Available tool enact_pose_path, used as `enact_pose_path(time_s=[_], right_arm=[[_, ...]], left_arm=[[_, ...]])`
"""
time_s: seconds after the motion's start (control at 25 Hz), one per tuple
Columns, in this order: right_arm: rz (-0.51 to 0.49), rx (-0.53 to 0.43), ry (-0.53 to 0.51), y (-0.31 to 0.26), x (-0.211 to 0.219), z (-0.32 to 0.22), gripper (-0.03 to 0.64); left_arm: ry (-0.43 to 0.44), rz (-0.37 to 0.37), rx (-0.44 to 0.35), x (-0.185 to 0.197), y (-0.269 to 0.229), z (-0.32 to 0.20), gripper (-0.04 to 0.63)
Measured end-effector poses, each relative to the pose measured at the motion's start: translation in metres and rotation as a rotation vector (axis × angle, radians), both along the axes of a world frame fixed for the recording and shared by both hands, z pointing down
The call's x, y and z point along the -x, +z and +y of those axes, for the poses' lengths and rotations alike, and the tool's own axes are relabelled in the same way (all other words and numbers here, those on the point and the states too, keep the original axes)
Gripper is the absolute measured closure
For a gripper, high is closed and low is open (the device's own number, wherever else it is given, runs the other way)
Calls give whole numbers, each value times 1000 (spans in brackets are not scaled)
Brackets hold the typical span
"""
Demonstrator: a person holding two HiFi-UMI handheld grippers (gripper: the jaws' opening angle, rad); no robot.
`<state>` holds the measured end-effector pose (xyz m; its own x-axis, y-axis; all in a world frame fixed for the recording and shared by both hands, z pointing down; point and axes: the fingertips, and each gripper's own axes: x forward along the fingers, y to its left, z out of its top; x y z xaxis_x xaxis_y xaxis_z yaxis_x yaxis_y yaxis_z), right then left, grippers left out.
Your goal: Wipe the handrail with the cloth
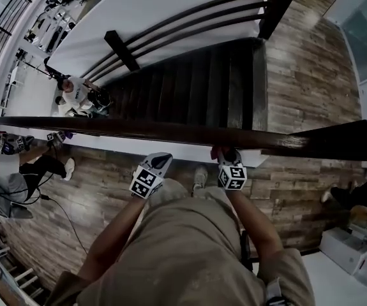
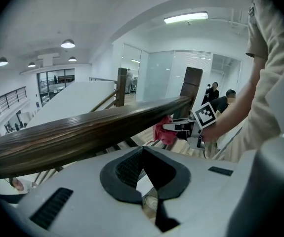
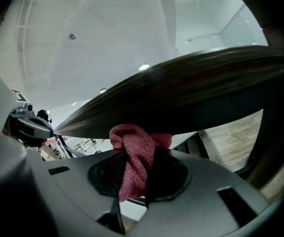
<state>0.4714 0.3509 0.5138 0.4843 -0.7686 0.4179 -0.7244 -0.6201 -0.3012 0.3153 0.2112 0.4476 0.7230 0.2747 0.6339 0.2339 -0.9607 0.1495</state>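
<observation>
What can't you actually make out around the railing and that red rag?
- Right gripper view: the cloth in the right gripper covers where it meets the handrail; the rail's top faces away.
- Head view: gripper and rail hide most of the cloth.
- Left gripper view: the picture's left edge cuts off the rail's near end.
- Head view: the person downstairs is too small.

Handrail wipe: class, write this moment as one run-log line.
right gripper: shut on cloth | cloth: against handrail | left gripper: shut, empty
</observation>
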Motion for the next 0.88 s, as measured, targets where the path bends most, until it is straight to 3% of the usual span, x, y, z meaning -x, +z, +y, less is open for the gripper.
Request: enact_pose_path(time_s=[0.52,0.88], right_arm=[[2,6,399,-6,-67,132,523],[48,49,516,-14,-103,206,523]], left_arm=[[71,-12,7,-3,2,17,578],[124,-7,19,-16,0,39,578]])
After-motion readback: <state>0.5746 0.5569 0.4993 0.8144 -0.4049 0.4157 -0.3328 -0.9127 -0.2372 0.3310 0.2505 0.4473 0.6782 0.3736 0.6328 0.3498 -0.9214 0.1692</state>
